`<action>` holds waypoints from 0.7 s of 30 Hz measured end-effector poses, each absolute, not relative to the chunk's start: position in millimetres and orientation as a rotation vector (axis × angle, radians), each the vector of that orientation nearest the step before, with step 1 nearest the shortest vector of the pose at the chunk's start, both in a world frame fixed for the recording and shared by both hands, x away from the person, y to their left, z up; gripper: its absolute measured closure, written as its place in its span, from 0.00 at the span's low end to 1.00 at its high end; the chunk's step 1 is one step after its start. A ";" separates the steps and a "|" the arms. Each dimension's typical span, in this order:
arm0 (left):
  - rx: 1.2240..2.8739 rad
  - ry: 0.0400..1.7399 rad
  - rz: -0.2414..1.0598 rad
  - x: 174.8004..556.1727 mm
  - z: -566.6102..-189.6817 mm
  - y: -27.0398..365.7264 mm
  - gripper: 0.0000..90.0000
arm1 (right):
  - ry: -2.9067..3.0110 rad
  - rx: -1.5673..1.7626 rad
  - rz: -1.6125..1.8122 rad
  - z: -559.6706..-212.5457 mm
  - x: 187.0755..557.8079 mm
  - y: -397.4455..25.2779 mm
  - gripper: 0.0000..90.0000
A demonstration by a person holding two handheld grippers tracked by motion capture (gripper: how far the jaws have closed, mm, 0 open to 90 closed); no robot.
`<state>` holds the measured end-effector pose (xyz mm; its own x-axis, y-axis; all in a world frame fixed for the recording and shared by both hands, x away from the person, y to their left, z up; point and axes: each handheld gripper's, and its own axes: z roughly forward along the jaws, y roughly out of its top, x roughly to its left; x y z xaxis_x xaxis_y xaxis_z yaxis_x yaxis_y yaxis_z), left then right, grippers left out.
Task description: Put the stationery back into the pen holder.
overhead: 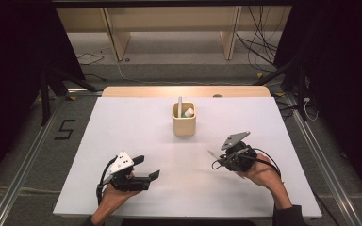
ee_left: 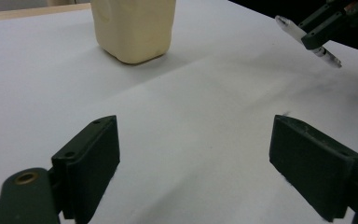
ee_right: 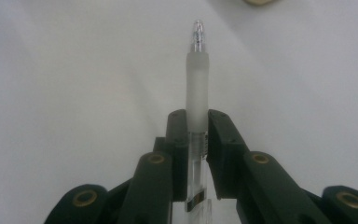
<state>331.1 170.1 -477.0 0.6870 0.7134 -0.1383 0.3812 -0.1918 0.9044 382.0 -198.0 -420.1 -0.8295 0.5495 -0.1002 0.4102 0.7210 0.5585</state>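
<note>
Right gripper [overhead: 218, 159] is clamped tight on a clear pen [ee_right: 196, 79], held just above the white counter [overhead: 136, 122] at the near right, tip pointing left toward the middle. Left gripper [overhead: 147, 168] sits near left, jaws spread wide with nothing between them. Cream holder [overhead: 184, 123] stands upright at the far centre, well apart from both.

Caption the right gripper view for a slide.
Right hand-held gripper clamps a clear plastic pen above the white table.
</note>
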 end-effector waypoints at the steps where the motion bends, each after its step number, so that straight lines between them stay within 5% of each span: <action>1: 1.809 0.868 0.381 331.1 -477.0 170.1 0.18 | 2.654 0.764 0.800 -419.0 382.1 -198.4 0.88; 21: 1.805 0.870 0.377 330.9 -476.8 170.7 0.18 | 2.280 0.988 1.224 -410.9 386.5 -207.8 0.88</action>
<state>330.9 170.7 -476.8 0.6864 0.7130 -0.1432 0.3832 -0.1871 0.9045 386.5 -207.8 -410.9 -0.6860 0.7276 0.0054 0.4064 0.3770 0.8323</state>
